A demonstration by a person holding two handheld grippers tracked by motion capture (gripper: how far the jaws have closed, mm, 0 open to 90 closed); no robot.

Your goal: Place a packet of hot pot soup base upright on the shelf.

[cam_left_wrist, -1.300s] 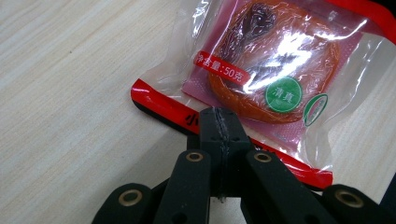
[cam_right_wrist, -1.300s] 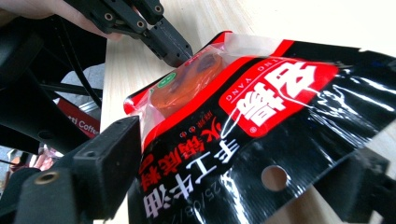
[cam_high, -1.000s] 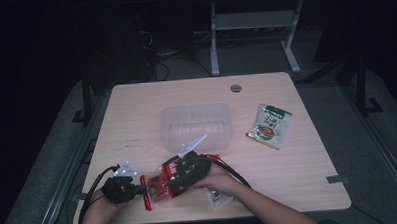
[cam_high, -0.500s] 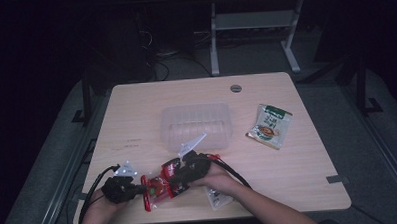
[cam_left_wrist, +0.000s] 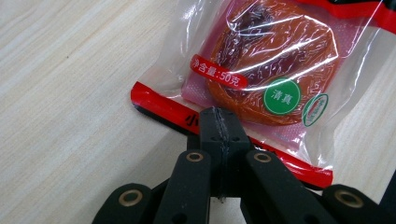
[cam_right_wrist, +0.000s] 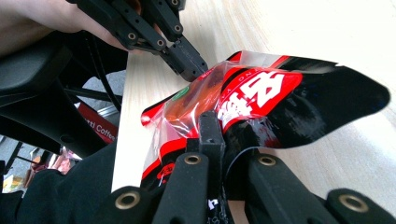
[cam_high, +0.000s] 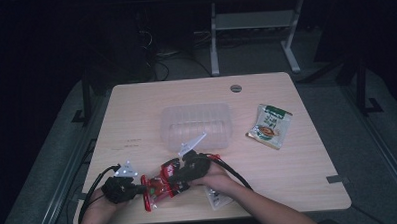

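**Snack packet held at both ends, lower left of table**

Left gripper: jaws pinched tight on the red sealed edge of the red-and-clear plastic snack packet, lower left of the high view. Right gripper: jaws clamped on the packet's opposite edge. Clear rectangular plastic tub: centre of frame, apart from the packet. Green-and-white sachet: right of centre. Handling advice: keep both grips firmly on the seams, clear of the round orange contents, with even tension.

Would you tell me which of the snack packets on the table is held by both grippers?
The red packet near the front edge: the left gripper and right gripper each pinch it. The green packet lies untouched at right.
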